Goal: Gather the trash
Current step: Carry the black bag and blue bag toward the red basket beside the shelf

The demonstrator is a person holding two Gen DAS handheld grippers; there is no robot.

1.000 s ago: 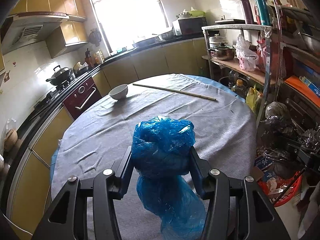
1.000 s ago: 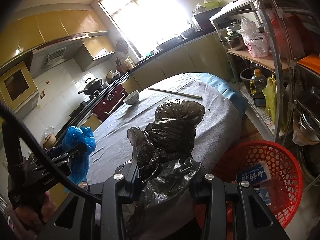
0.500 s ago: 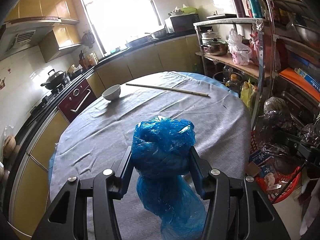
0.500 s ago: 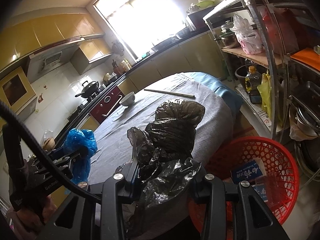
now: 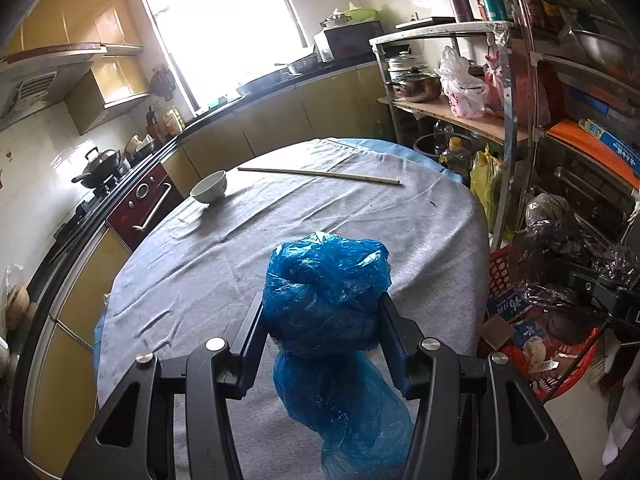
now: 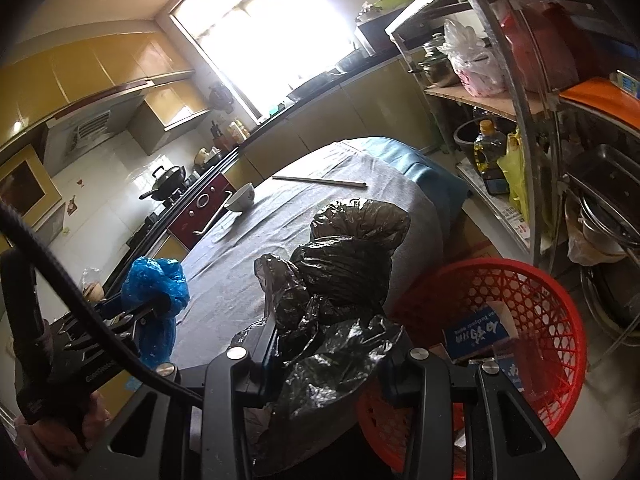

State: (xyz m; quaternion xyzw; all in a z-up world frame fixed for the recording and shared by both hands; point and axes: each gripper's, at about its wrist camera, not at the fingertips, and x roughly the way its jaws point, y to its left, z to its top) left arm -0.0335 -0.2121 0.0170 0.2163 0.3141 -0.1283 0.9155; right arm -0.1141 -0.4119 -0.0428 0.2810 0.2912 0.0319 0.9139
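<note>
The left claw (image 5: 322,316) gripped a blue bag (image 5: 326,292); the right claw (image 6: 326,344) pinched a black bag (image 6: 340,276). Both looked light, soft, slippery, best held by bunched middles.

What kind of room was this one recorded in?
A home kitchen, quite plainly: a wok sits on the stove, yellow cabinets run under the window, and a metal rack holds pots and bottles.

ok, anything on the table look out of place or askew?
Mostly no. The white bowl sits tipped, mouth facing sideways rather than up. The chopsticks lie loose on the grey cloth, apart from it. No spills visible.
</note>
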